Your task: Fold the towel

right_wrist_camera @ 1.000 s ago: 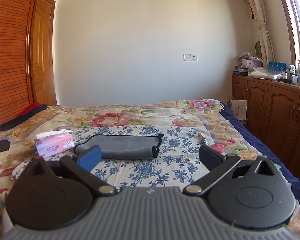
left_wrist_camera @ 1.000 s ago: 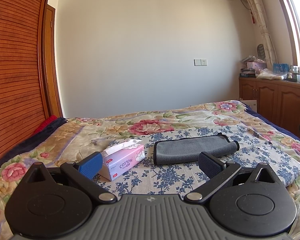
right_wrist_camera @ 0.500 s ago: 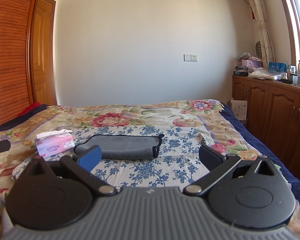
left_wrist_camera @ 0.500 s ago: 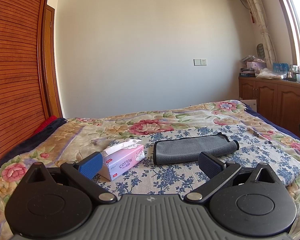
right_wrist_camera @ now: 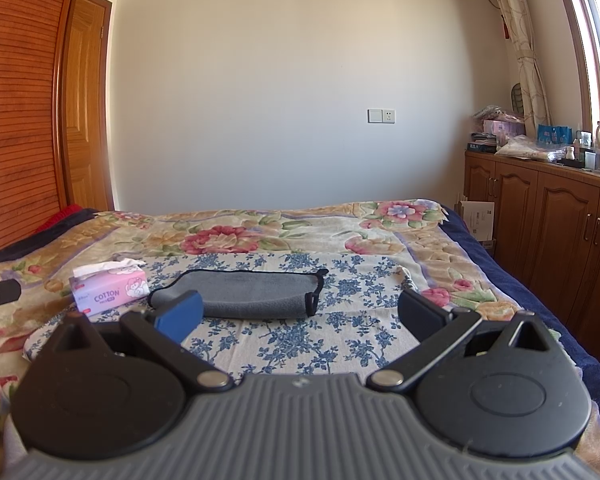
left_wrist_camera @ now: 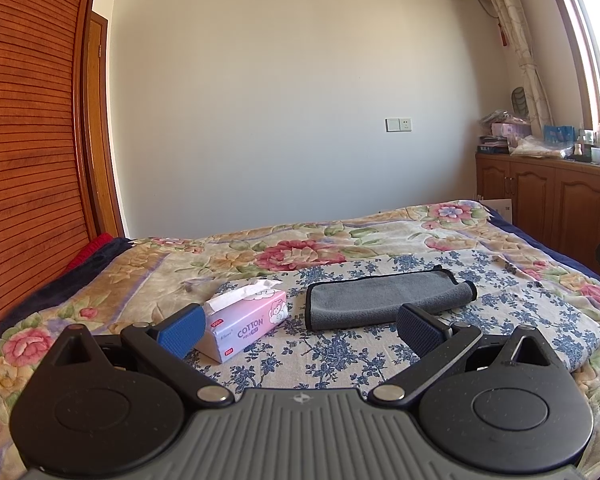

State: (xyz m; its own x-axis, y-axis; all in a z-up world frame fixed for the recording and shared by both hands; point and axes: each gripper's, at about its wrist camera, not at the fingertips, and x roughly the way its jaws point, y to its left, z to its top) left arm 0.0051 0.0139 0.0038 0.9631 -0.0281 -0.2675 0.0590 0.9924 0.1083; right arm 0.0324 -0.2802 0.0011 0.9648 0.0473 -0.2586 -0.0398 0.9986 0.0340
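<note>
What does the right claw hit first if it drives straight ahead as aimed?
Probably the grey towel, which lies just ahead between the open fingers of the right claw. Depth is unclear; it may pass above it.

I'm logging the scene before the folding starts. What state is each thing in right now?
gray towel: already folded over, lying flat on the blue-flowered cloth, untouched.
tissue box: opened, a tissue sticking out the top, lying beside the towel, apart from it.
left claw: open, empty, short of the towel.
right claw: open, empty, short of the towel.
cabinet doors: shut.
</note>
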